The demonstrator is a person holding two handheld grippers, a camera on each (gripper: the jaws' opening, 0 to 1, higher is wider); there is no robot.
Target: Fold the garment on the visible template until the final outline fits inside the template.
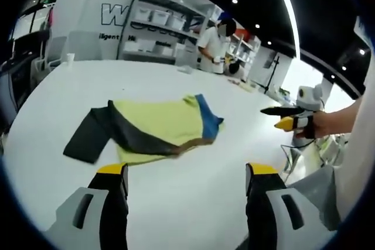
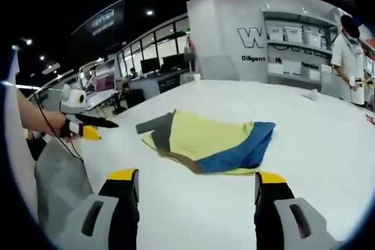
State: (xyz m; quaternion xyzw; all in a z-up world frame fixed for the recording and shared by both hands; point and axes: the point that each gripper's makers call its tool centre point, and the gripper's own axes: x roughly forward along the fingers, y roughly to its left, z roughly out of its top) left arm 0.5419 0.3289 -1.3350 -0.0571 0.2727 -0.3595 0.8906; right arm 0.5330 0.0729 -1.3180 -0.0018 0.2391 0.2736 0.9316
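Left gripper view: the left gripper (image 1: 186, 181) hangs above the white worktop (image 1: 193, 203), jaws spread wide apart with nothing between them. Its tips are yellow over black, the bodies grey.

The garment (image 1: 153, 129) lies flat on the worktop beyond the jaws, roughly mid-surface and well clear of the worktop's edges. It is partly folded: a yellow-green body, a dark grey sleeve (image 1: 89, 137) sticking out toward the near left, a dark band running diagonally across the yellow, and a blue panel (image 1: 207, 119) at the far right end. No template outline can be made out under or around it.

At the right of the same view, the right gripper (image 1: 275, 117) comes in, held in a person's hand (image 1: 326, 125). It sits off the garment, well apart from it. Whether its jaws are parted cannot be told from this angle.

Right gripper view: the right gripper (image 2: 198, 184) also hovers over the worktop (image 2: 328, 144), jaws wide and empty. The garment (image 2: 205, 141) lies ahead of it, the blue panel (image 2: 246, 150) nearest, the dark sleeve (image 2: 153, 125) on the far left side. The left gripper (image 2: 96, 127) shows at the left, held in a hand (image 2: 54, 123), clear of the cloth.

Background: a person (image 2: 351, 57) in a white top stands at the worktop's far edge, near shelving (image 1: 161, 24) holding white bins.
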